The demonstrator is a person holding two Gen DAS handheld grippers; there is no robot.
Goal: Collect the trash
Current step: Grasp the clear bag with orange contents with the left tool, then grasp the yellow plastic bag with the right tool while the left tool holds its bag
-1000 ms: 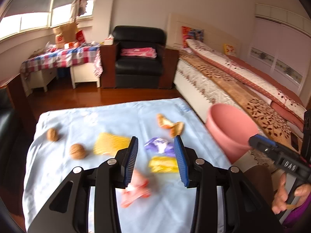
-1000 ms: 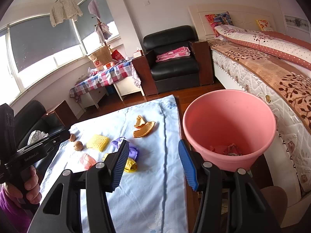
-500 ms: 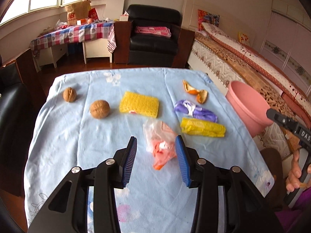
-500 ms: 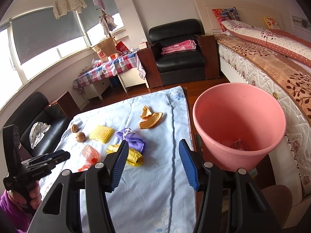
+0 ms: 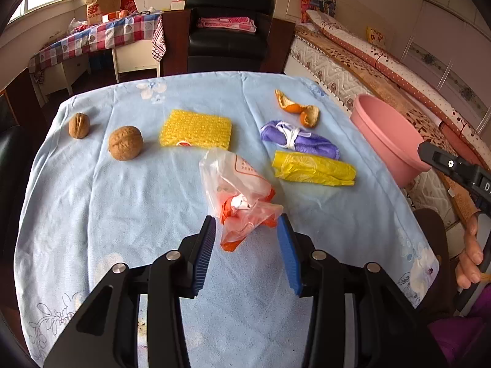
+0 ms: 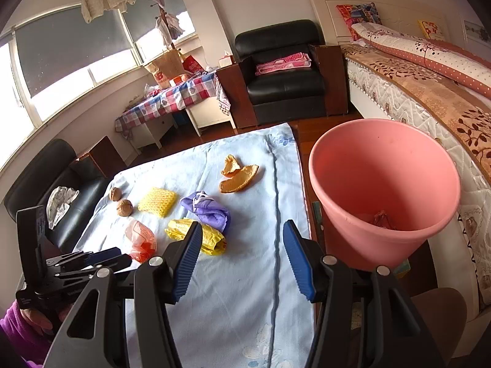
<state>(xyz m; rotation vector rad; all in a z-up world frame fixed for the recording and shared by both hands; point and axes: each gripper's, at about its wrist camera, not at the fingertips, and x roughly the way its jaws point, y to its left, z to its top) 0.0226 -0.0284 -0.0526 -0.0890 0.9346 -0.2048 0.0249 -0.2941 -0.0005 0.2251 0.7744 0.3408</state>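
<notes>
Left gripper (image 5: pixel 247 239) jaws apart, orange plastic bag (image 5: pixel 237 194) between them, unclamped

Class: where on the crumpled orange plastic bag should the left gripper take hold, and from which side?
Grip the orange plastic bag at its bunched near end, coming from above and the near side. That end is narrow and already lies between the left gripper's open jaws; the far end spreads wide.

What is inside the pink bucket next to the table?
At the bottom of the pink bucket, one crumpled pinkish-red piece of trash is visible. The near wall hides the rest of the bottom, so I cannot tell whether more lies there.
</notes>
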